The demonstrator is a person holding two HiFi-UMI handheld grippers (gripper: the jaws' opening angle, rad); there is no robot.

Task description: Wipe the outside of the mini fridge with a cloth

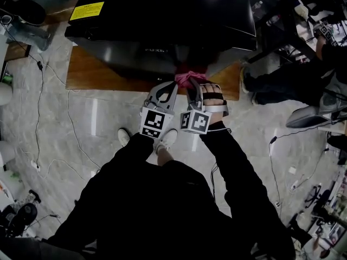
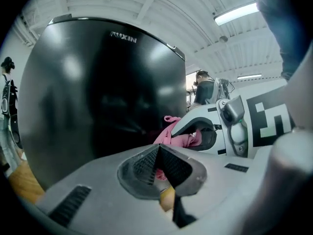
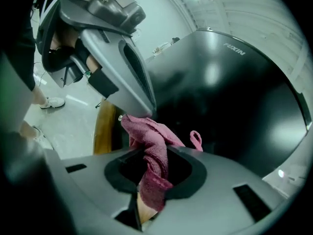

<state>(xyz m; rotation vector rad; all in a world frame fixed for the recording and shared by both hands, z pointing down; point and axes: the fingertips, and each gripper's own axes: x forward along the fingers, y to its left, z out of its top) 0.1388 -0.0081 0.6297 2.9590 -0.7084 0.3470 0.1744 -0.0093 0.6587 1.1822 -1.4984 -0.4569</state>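
**Both grippers on the cloth at the fridge front**

Nearest to the head camera we see our black sleeves and a white shoe on the pale tiled floor. The two marker cubes sit side by side.

The left gripper has its jaws together. In the left gripper view the ribbed pads meet in a seam, and a sliver of pink shows at that seam. In the right gripper view the cloth starts right at this gripper's tip. We read it as pinching one end of the cloth.

The right gripper is clamped on the pink cloth. A thick twisted fold runs down between its jaws, and a small loop sticks up beside it.

The cloth is bunched between the two tips, low at the front face of the mini fridge. We cannot tell whether it touches the face.

The fridge is glossy black, with a small brand mark near the top of the door and a yellow label on its top. It stands on a wooden board laid on the floor.

Further out, thin cables trail over the tiles on the left. On the right, another person's legs are beside the fridge.
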